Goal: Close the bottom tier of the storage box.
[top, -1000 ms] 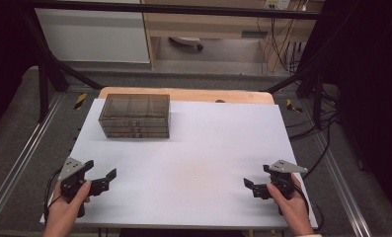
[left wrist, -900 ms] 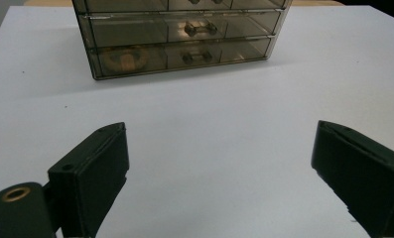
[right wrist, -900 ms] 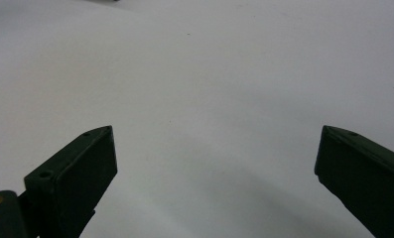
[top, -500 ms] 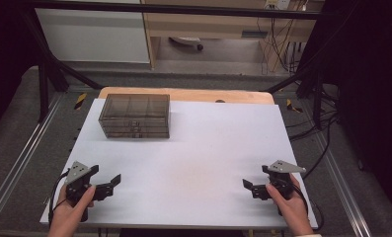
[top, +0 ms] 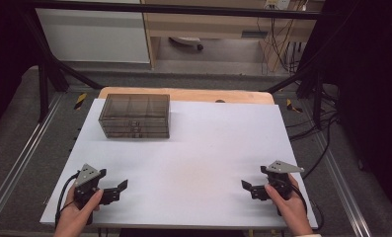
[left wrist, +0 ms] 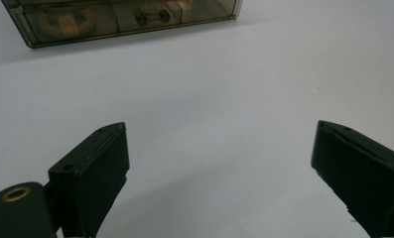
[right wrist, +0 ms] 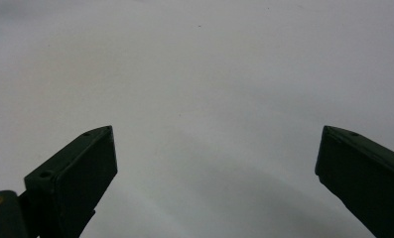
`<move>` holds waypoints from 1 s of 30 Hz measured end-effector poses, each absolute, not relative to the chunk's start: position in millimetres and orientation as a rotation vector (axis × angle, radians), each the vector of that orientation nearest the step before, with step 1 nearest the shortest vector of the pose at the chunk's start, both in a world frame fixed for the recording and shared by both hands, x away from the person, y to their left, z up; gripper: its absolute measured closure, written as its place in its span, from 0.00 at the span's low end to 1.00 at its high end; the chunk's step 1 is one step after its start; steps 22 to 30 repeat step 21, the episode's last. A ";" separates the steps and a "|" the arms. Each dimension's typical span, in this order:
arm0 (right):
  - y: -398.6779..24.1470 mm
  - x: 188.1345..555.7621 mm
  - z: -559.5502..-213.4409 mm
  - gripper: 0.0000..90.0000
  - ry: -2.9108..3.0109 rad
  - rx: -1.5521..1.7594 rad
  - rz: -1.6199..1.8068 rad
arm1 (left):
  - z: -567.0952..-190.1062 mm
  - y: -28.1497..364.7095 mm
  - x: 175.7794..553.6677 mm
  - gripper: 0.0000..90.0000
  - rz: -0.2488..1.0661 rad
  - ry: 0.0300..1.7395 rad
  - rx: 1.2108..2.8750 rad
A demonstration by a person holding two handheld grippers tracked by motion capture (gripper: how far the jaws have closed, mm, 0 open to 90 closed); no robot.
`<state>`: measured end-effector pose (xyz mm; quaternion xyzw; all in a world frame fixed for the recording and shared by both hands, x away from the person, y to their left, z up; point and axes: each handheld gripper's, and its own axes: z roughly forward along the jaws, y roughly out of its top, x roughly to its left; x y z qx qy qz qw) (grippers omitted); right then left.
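I'm holding both grippers low over the near edge of the table (top: 203,148), and the only thing to go for is the smoky see-through drawer organizer (top: 135,116), sitting toward the far left corner with its drawer fronts facing me. My left gripper (top: 118,190) is hovering well short of the organizer, more or less straight in front of it, jaws spread wide with nothing between them. My right gripper (top: 248,189) is way off to the right of the organizer, also gaping wide and holding nothing. In the left gripper view I'm looking right at the organizer (left wrist: 120,20), and I can make out a few small bits sitting inside the drawers, though I can't tell what they are.

My guess on handling: it's thin hard plastic, so light, stiff and pretty slick, and probably easy to crack or scuff if I'm squeezing too hard. Being that light, I'm expecting the whole box to slide on the smooth white top if I tug a drawer without bracing it. So I'm thinking one gripper steadying the side or top of the organizer while the other is pinching the lip of a drawer front, gently.
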<state>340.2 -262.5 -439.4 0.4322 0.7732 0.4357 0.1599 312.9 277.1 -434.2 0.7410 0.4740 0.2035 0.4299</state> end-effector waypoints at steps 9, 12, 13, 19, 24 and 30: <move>-258.8 344.1 -444.6 0.04 2.197 1.210 1.204 | -436.7 272.5 308.9 0.09 0.563 1.183 1.925; -256.5 349.1 -448.3 0.04 2.185 1.210 1.183 | -438.2 276.8 309.5 0.09 0.579 1.205 1.928; -255.3 350.5 -449.4 0.04 2.182 1.207 1.175 | -438.4 279.0 309.9 0.09 0.586 1.214 1.923; -251.8 356.5 -456.0 0.04 2.166 1.198 1.095 | -434.4 301.8 314.8 0.11 0.687 1.309 1.837; -251.6 358.5 -458.9 0.04 2.178 1.208 1.074 | -436.0 308.2 315.8 0.11 0.671 1.334 1.818; -251.6 358.5 -458.9 0.04 2.178 1.208 1.074 | -436.0 308.2 315.8 0.11 0.671 1.334 1.818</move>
